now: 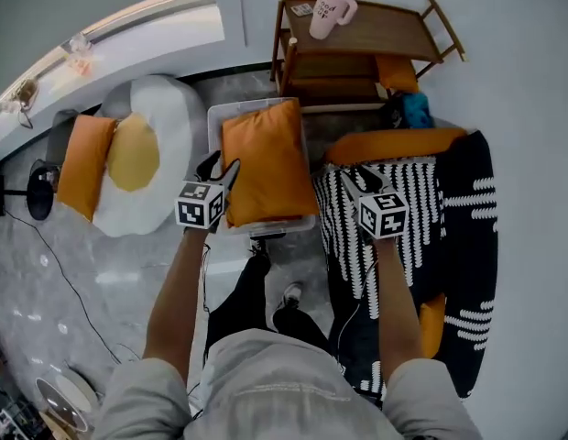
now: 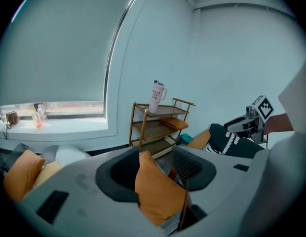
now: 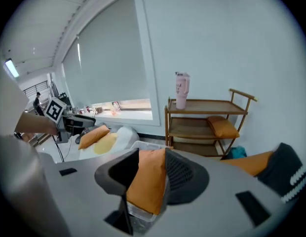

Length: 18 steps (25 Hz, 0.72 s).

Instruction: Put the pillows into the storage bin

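Note:
An orange pillow (image 1: 266,168) lies on top of the clear storage bin (image 1: 216,115) on the floor ahead of me, covering most of it. My left gripper (image 1: 220,169) hovers over the pillow's left edge, and my right gripper (image 1: 357,178) just beyond its right edge; both stand above it, apart from it. In the left gripper view the pillow (image 2: 158,194) shows far below through the gap of the open left gripper (image 2: 155,168). The right gripper (image 3: 148,174) is open too, with the pillow (image 3: 145,181) and the bin's rim (image 3: 138,216) below. Nothing is held.
A second orange pillow (image 1: 85,165) leans on a fried-egg cushion (image 1: 151,108) at the left. Another orange pillow (image 1: 394,145) lies on a black-and-white blanket (image 1: 431,218) at the right. Behind the bin stands a wooden shelf cart (image 1: 357,44) with a pink tumbler (image 1: 332,7) and a pillow (image 1: 397,73).

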{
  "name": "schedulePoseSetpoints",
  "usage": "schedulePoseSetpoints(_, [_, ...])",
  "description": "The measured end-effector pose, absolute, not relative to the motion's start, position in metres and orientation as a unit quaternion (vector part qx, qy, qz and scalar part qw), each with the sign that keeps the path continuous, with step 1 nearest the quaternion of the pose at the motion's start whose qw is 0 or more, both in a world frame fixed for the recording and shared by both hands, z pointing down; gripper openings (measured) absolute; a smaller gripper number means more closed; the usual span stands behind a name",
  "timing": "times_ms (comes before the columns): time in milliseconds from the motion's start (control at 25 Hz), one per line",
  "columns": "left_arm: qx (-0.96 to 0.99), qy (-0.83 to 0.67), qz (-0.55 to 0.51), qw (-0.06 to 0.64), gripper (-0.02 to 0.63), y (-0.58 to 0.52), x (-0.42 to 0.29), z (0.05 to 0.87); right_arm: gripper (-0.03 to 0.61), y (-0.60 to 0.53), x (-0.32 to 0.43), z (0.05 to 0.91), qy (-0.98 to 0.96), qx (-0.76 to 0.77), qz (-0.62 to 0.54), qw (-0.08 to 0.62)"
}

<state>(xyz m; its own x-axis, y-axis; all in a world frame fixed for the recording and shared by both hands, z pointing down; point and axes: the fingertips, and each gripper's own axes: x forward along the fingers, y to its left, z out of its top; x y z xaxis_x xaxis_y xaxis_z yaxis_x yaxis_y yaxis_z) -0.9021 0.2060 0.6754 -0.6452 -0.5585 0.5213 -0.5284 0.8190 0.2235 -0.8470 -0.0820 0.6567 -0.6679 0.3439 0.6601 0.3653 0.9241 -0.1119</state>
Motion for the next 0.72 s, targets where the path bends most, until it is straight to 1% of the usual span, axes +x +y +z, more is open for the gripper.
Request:
schedulePoseSetpoints(80, [0.295,-0.916,-0.018,0.271,0.202,0.211,-0.879,0.640,0.135,-0.090,-0.832,0.617,-0.925,-0.190,-0.010,0.328])
schedulePoseSetpoints(240, [0.293,-0.931,0.002,0.217,0.167,0.213,-0.842,0.568,0.110,-0.103,-0.805,0.541,-0.944,-0.186,-0.022,0.270])
schedulePoseSetpoints(440, [0.290,-0.943,0.048,0.157,0.079,0.223,-0.798,0.480,0.082,-0.091,-0.770,0.455,-0.955,-0.200,-0.077,0.205])
schedulePoseSetpoints(520, [0.300,-0.942,0.066,0.135,0.052,0.223,-0.775,0.450,0.056,-0.083,-0.753,0.426,-0.955,-0.207,-0.103,0.184])
schedulePoseSetpoints(600, [0.306,-0.941,0.085,0.114,0.037,0.220,-0.750,0.423,0.011,-0.078,-0.736,0.402,-0.957,-0.208,-0.122,0.163])
schedulePoseSetpoints(720, [0.293,-0.947,0.104,0.083,0.026,0.223,-0.720,0.389,0.003,-0.067,-0.713,0.370,-0.958,-0.217,-0.129,0.136])
